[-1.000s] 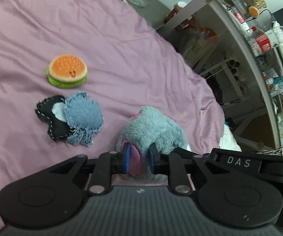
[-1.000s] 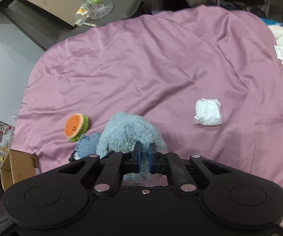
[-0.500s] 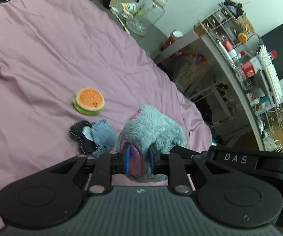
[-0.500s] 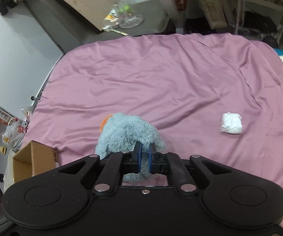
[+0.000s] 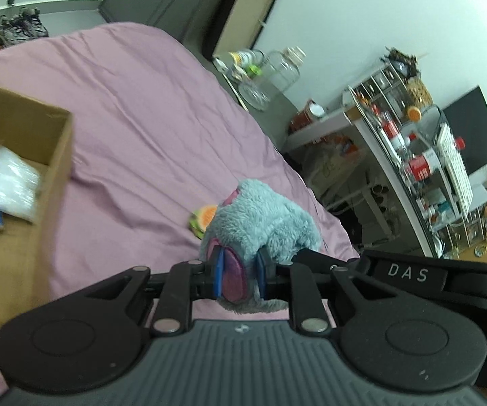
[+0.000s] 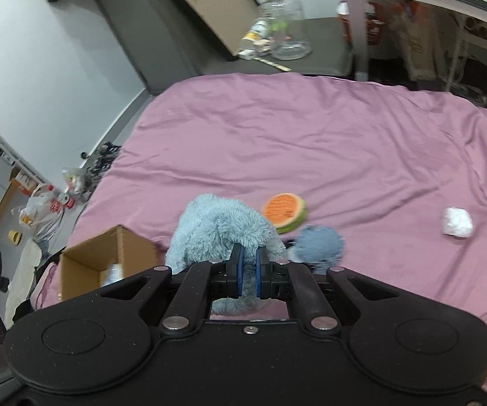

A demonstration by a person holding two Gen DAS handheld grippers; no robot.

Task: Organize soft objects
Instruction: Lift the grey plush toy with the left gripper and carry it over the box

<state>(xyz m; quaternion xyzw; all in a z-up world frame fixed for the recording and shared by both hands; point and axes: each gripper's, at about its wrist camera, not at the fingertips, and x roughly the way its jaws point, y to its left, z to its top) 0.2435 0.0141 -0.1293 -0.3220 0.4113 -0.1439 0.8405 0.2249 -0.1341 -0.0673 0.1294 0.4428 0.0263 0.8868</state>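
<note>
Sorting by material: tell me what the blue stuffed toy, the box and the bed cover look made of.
Blue stuffed toy: fluffy synthetic plush, by its shaggy pile. Box: plain brown cardboard, matte, raw edges. Bed cover: thin mauve woven fabric with a faint sheen, finely creased; fibre unclear.

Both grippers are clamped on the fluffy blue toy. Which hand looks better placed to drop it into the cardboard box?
Probably the left. The left gripper grips the blue plush toy with the cardboard box just beside it; from the right gripper the box lies beyond the toy.
</note>
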